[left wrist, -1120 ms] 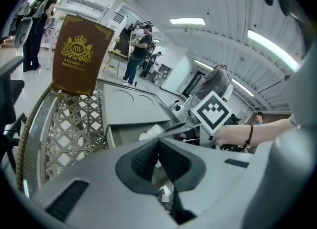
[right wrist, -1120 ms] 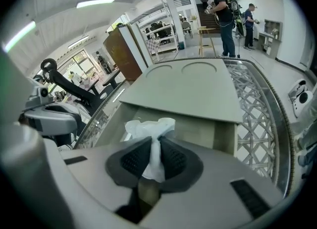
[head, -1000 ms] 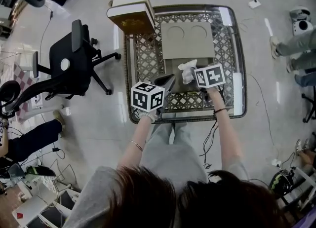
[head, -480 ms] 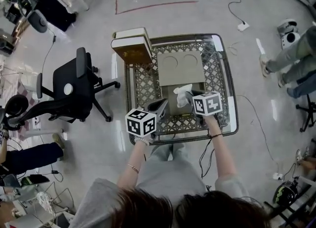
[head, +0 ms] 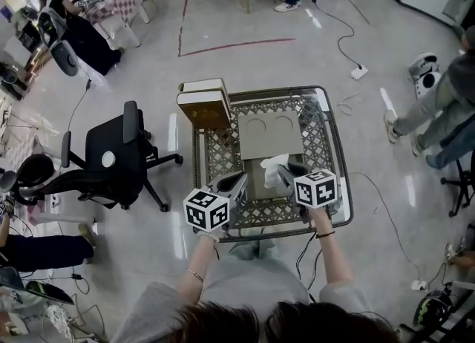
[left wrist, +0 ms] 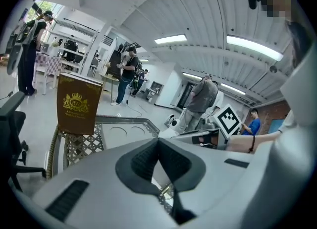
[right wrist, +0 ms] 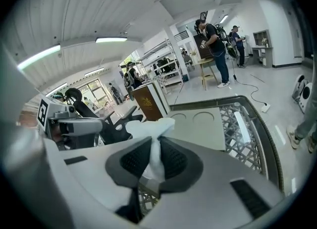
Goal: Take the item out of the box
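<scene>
- Over the near edge of the lattice table (head: 282, 90): both grippers, now seen from farther off than a second ago. The wearer's head has drawn back, so more floor shows.
- Right gripper (head: 286, 171): jaws clamped on the white tissue-like item (head: 274, 162), whose crumpled top stands above the pads. The grip is unchanged across the second.
- Item: it now overlaps the near edge of the pale box lid (head: 271, 134) with its two circles, where earlier it hung just short of that edge. It has probably been lifted clear, so removal looks nearly complete.
- Left gripper (head: 235, 181): jaws closed on nothing, held just beside the item.
- Brown crested carton (head: 204, 108): stands at the table's far-left corner, well apart from both grippers.
</scene>
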